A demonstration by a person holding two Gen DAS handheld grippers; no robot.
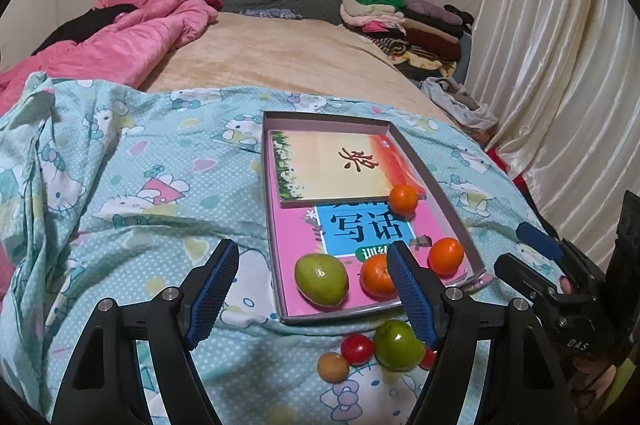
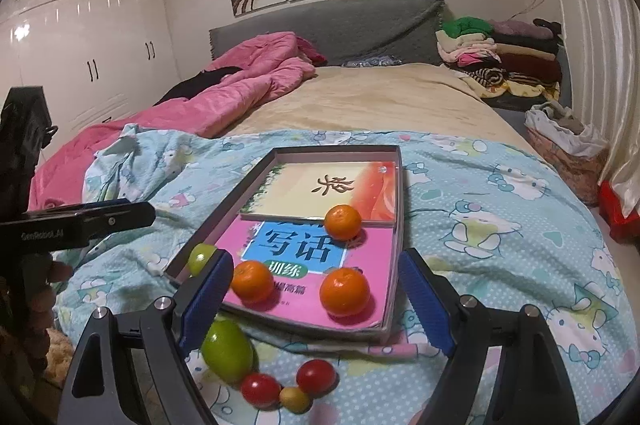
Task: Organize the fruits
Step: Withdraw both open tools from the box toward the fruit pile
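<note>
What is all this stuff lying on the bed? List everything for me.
Tray: one, grey, on the blue sheet.
Books: two, one pink, one cream, inside the tray.
Oranges: three, orange, on the books in the tray.
Green fruits: two; one in the tray's near left corner, one on the sheet just outside.
Tomatoes: two, red, on the sheet in front of the tray.
Small fruit: one, yellow-brown, beside the tomatoes.
Sheet: one, light blue, cartoon print.
Quilt: one, pink, far left of the bed.
Clothes: a folded pile, mixed colours, far right.
Left gripper: black, blue fingers, open, empty.
Right gripper: the same, open, empty.
</note>
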